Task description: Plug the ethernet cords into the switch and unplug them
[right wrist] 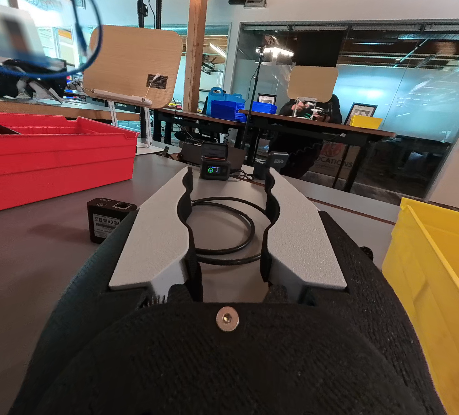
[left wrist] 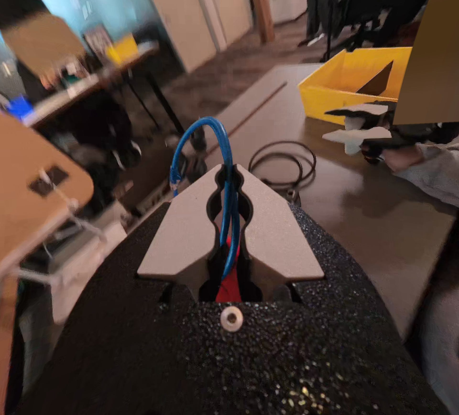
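Left claw pinching the blue cord aloft; right claw spread over the black coil.

Our left claw is pressed together on the blue ethernet cord, a glossy round cable arching up past the scalloped grey fingers, its clear plug dangling free at left. Our right claw stands wide apart, gripping nothing, the coiled black cord lying on the matte grey tabletop between its fingers. The switch, a small black box with one port showing, sits just left. Risk as we judge it: the pinch is far from the plug, so the springy cable could swing and miss the port.
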`<state>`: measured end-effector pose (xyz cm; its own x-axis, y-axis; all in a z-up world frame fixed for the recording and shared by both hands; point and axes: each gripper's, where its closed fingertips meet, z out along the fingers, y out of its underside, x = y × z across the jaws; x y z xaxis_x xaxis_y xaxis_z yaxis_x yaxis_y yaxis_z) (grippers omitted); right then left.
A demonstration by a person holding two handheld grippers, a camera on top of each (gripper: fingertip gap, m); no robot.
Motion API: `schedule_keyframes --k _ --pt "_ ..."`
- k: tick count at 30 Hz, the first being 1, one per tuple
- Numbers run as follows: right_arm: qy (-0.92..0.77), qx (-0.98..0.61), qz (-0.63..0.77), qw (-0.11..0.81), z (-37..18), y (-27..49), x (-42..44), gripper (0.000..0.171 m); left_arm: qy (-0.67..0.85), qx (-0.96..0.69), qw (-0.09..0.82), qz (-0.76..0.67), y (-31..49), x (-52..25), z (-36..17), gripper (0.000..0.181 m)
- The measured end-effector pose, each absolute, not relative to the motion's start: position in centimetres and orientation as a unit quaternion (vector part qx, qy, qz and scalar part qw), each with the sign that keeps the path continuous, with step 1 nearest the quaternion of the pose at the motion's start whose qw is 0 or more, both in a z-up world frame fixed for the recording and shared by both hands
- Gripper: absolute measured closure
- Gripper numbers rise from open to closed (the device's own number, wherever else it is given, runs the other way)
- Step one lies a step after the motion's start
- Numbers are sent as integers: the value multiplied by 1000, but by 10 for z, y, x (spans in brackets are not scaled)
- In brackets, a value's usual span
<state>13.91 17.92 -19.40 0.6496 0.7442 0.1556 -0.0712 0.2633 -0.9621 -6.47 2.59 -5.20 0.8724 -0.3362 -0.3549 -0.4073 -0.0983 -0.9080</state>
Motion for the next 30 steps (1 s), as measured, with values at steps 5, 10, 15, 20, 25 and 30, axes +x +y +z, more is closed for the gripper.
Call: schedule_keyframes --k 5,10,15,20,25,30 --pt "-308 -542 278 731 -194 181 141 114 314 -705 634 53 73 -4 -95 178" --pt "-312 -543 276 729 -195 181 140 114 322 -775 539 70 120 5 -178 177" --pt "-309 -541 275 732 -193 182 141 114 238 -814 528 -43 130 9 -194 171" --pt "-308 -539 277 733 -192 181 141 114 190 -816 536 -103 112 -9 -165 98" --pt "-304 -536 283 735 -189 179 143 114 117 -844 510 -118 68 -73 -148 98" --pt "-305 -532 285 737 -187 178 142 114 32 -934 339 -112 9 -136 -212 100"
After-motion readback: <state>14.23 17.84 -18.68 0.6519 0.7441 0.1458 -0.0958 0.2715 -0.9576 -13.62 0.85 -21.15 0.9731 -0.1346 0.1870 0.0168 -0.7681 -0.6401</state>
